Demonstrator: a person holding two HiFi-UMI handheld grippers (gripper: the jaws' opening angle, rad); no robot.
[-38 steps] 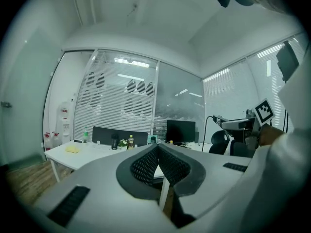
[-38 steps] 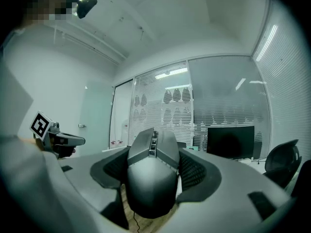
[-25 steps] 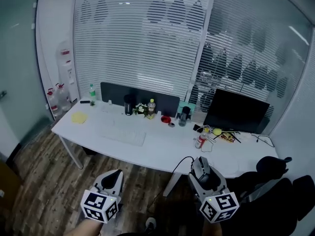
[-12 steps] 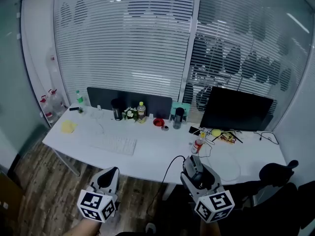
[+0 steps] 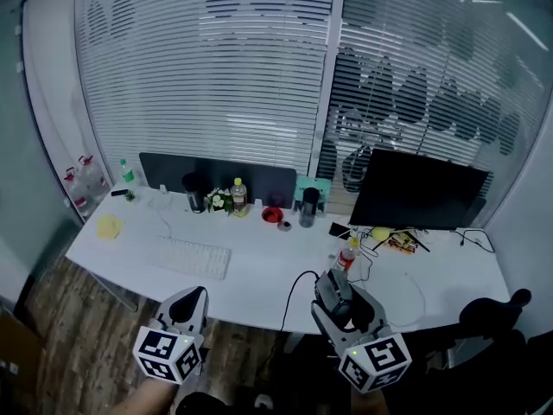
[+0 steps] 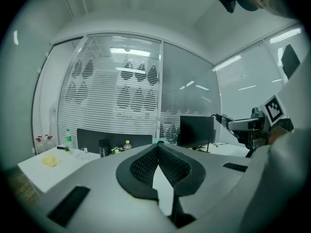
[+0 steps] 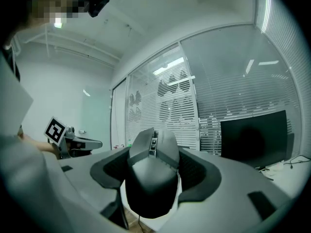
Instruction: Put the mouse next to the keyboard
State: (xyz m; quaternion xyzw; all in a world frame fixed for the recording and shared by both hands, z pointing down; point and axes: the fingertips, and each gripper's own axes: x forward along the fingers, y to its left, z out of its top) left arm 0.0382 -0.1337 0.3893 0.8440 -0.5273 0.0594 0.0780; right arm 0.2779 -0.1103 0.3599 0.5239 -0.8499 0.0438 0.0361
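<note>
The right tongs (image 5: pixel 333 289) are pinching the mouse (image 7: pixel 152 174) by its 2 flanks, nose pointing away from the person, and are carrying it in the air over the front edge of the bench (image 5: pixel 259 277), well to the right of the keyboard (image 5: pixel 192 258) and not yet beside it. The left tongs (image 5: pixel 195 299) are pressed together at their tips with nothing between them, hanging low in front of the bench below the keyboard. The likeliest trouble is coming from the mouse's cable (image 5: pixel 292 298), which is looping down past the bench edge: if it is catching there while the mouse is crossing toward the keyboard, it could be tugging the mouse askew in the pads or out of them. The red-capped bottle (image 5: pixel 347 253) is standing near the right tongs, so a wide sweep could be tipping it. Releasing too high could be letting the rounded body roll, and aiming too far left could be landing it on the keys rather than beside them. Counting: 1 mouse, 1 keyboard, 1 dark monitor (image 5: pixel 419 199), 2 tongs, 3 small bottles on the bench and 2 dark tumblers; the clutter by the monitor is too small to count.
</note>
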